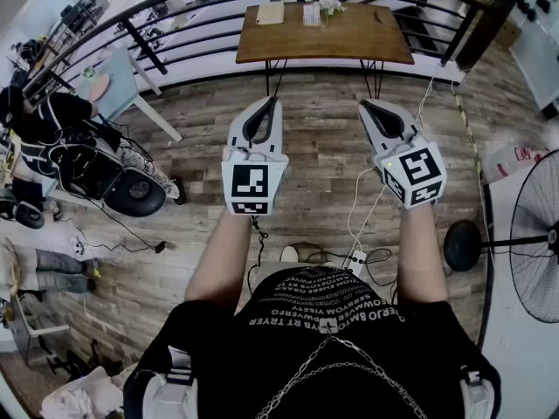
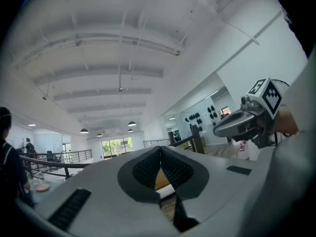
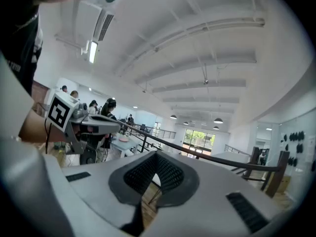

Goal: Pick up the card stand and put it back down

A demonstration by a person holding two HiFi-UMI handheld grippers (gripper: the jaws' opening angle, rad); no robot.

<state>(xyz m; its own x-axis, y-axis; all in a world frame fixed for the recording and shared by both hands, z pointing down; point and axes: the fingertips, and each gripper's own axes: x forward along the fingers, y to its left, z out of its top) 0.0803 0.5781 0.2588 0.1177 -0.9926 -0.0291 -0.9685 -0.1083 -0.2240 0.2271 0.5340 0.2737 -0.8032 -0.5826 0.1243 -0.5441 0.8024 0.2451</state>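
A wooden table [image 1: 349,42] stands ahead by the black railing. On it lie a tan sheet [image 1: 271,12], a small white item [image 1: 312,14] that may be the card stand, and a little bunch of flowers [image 1: 331,7]. Both grippers are held over the floor, well short of the table. My left gripper [image 1: 266,103] points at the table's left legs, jaws closed together and empty [image 2: 160,148]. My right gripper [image 1: 367,105] points at the right legs, also shut with nothing in it [image 3: 157,153]. Each gripper view shows the other gripper beside it.
A black railing [image 1: 175,11] curves behind the table. A standing fan [image 1: 537,234] is at the right. Bags and a round black seat [image 1: 131,190] crowd the left, near a pale table [image 1: 113,81]. Cables and a power strip [image 1: 354,260] lie on the wooden floor near my feet.
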